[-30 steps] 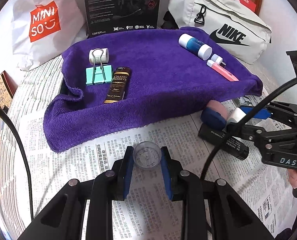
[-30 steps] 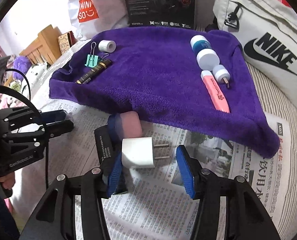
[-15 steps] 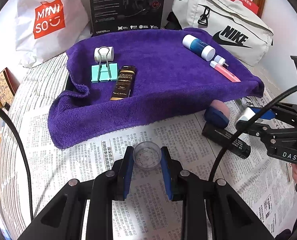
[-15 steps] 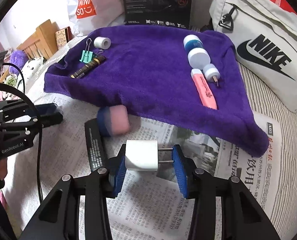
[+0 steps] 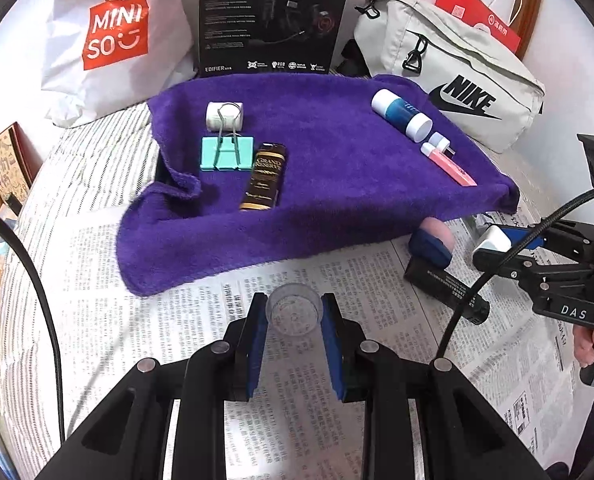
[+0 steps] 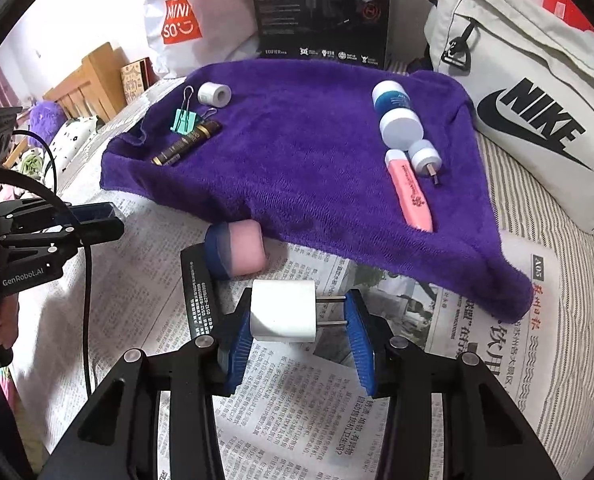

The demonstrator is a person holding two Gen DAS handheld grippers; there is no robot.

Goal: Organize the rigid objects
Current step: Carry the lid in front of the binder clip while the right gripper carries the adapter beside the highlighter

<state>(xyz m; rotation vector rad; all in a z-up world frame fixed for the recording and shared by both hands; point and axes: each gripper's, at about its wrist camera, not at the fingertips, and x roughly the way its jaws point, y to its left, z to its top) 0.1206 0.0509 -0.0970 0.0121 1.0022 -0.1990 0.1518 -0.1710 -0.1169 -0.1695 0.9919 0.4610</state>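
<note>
Nearest in the left wrist view, the left gripper (image 5: 293, 318) is closed narrowly on a small clear plastic cup (image 5: 293, 312), its pads pressing both sides above the newspaper (image 5: 177, 320). In the right wrist view, the right gripper (image 6: 297, 316) has a white plug adapter (image 6: 283, 312) between its jaws, which have just been closing: one pad sits against the block's flat back, the other against the prong tips, so the adapter's long axis runs crosswise, pad to pad. Just beyond lie a black box (image 6: 199, 292) and a pink-and-blue eraser (image 6: 237, 248) on the paper. Farther ahead of both tools spreads the purple towel (image 6: 297, 152), objects grouped at its left and right ends. The pink highlighter (image 6: 411, 190) group lies on the right gripper's side, so I judge the adapter goes forward and right, the cup forward.
</note>
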